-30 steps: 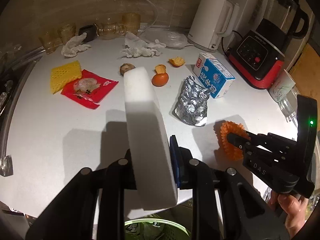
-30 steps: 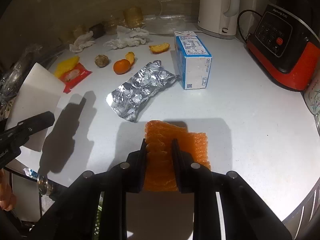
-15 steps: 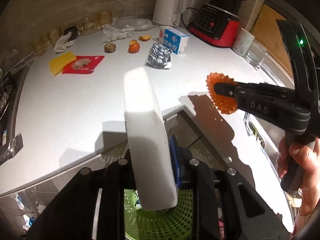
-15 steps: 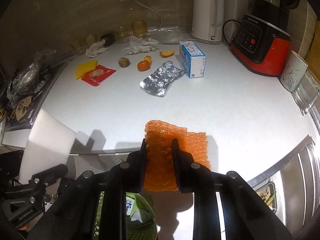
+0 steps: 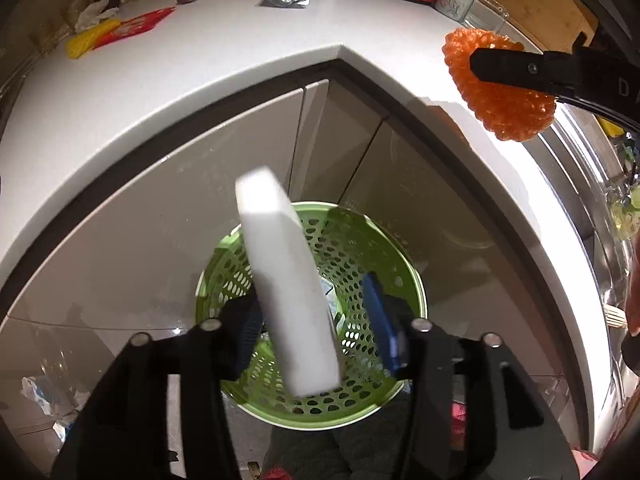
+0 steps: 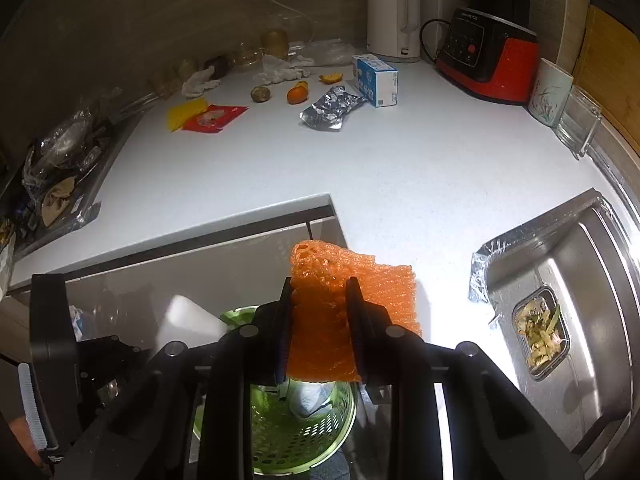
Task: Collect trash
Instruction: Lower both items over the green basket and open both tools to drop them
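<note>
Dim, warm, with glare on the white counter (image 6: 400, 184) and steel sink (image 6: 580, 280). Strongly bowed at dark, vignetted edges. Slightly blurred up close.

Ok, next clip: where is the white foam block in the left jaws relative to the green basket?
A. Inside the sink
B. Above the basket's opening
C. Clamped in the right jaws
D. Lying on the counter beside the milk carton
B: in the left wrist view the white foam block hangs over the green basket, with the left gripper jaws spread apart around it.
</note>
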`<move>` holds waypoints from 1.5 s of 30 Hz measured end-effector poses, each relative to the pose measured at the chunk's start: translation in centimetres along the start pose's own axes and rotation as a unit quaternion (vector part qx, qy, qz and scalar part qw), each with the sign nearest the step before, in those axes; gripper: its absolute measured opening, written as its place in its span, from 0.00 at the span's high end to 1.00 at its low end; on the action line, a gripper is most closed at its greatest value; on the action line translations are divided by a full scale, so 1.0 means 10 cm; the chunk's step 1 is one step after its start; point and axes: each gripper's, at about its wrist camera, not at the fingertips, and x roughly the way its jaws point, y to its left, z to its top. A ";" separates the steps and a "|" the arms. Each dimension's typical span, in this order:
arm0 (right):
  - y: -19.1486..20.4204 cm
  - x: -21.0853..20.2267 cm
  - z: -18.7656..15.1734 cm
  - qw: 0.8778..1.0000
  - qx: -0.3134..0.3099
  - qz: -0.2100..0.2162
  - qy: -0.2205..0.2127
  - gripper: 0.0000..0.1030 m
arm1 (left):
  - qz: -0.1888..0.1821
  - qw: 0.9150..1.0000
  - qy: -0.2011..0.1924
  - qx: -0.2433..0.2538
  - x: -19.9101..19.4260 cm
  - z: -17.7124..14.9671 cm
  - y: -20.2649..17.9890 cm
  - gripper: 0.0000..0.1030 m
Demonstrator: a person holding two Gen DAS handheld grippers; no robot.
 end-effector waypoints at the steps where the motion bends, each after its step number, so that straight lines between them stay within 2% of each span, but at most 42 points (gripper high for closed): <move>1: 0.01 -0.01 -0.03 1.000 0.002 0.000 0.000 0.74 | 0.001 1.000 -0.001 0.004 0.00 -0.04 -0.02 0.41; 6: 0.03 -0.06 -0.15 1.000 0.008 -0.003 0.003 0.74 | 0.004 1.000 -0.001 0.025 -0.03 -0.13 -0.09 0.29; 12: 0.03 -0.10 -0.22 1.000 0.014 -0.003 0.003 0.73 | 0.008 1.000 -0.020 0.023 -0.20 -0.05 -0.06 0.25; 14: 0.04 -0.11 -0.24 1.000 0.013 -0.001 0.003 0.73 | 0.015 0.999 -0.031 0.015 -0.30 -0.03 -0.01 0.25; 20: 0.24 -0.11 -0.40 0.999 -0.018 0.029 0.009 0.73 | 0.057 0.995 -0.086 -0.007 -0.76 0.08 0.26 0.15; 25: 0.50 0.08 -0.65 0.996 -0.049 0.066 0.046 0.72 | 0.088 0.988 -0.126 -0.022 -1.09 0.15 0.43 0.11; 26: 0.54 0.13 -0.70 0.994 -0.054 0.072 0.056 0.63 | 0.093 0.987 -0.131 -0.023 -1.14 0.17 0.45 0.10; 27: 0.58 0.18 -0.75 0.993 -0.057 0.078 0.065 0.41 | 0.097 0.986 -0.135 -0.026 -1.17 0.18 0.48 0.08; 29: 0.62 0.26 -0.83 0.992 -0.063 0.079 0.081 0.15 | 0.101 0.985 -0.140 -0.031 -1.22 0.20 0.51 0.08; 30: 0.64 0.29 -0.87 0.991 -0.067 0.076 0.084 0.10 | 0.102 0.984 -0.141 -0.036 -1.24 0.22 0.54 0.08; 35: 0.63 0.34 -0.79 0.991 -0.077 0.062 0.092 0.05 | 0.104 0.983 -0.141 -0.057 -1.22 0.28 0.64 0.08; 45: 0.33 0.10 0.15 0.997 -0.072 0.029 0.003 0.02 | 0.102 0.979 -0.162 -0.066 -1.26 0.67 0.65 0.08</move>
